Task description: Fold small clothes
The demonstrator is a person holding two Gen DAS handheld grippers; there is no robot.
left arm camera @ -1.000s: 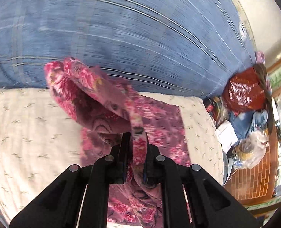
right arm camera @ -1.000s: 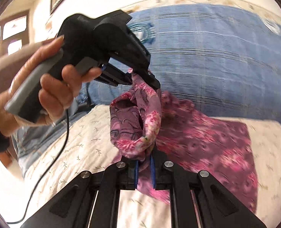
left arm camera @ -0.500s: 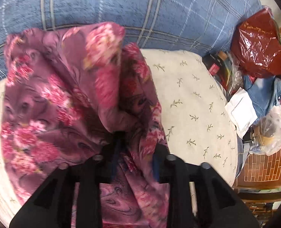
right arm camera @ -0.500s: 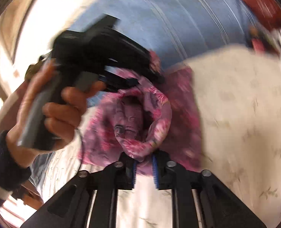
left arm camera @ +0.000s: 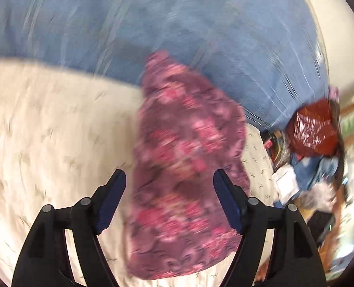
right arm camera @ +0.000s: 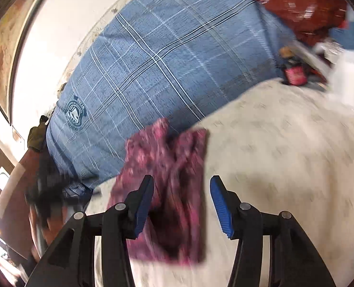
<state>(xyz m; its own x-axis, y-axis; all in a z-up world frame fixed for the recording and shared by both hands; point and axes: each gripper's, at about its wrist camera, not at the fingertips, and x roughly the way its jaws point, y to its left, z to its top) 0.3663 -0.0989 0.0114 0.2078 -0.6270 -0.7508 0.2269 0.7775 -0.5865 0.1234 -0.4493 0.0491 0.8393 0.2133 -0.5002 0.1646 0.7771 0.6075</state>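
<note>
A small purple garment with pink flowers [left arm camera: 186, 167] lies folded over on the cream quilted bed [left arm camera: 45, 131], its far end against the blue plaid cover. My left gripper [left arm camera: 169, 198] is open above it, with nothing held. In the right wrist view the same garment [right arm camera: 167, 191] lies below my right gripper [right arm camera: 181, 203], which is open and empty. Both views are blurred by motion. The left gripper and the hand holding it show as a dark blur at the lower left of the right wrist view [right arm camera: 47, 196].
A large blue plaid cover [right arm camera: 157, 57] rises behind the bed. At the bed's right edge sits clutter: a dark red plastic bag [left arm camera: 313, 131], blue cloth [left arm camera: 315, 167], papers and a small bottle [right arm camera: 294, 71]. The cream bed [right arm camera: 284, 155] stretches to the right.
Both grippers have let go of the garment and opened. The garment has dropped from its raised, bunched hold onto the bed. Both grippers are moving, blurring the views.
</note>
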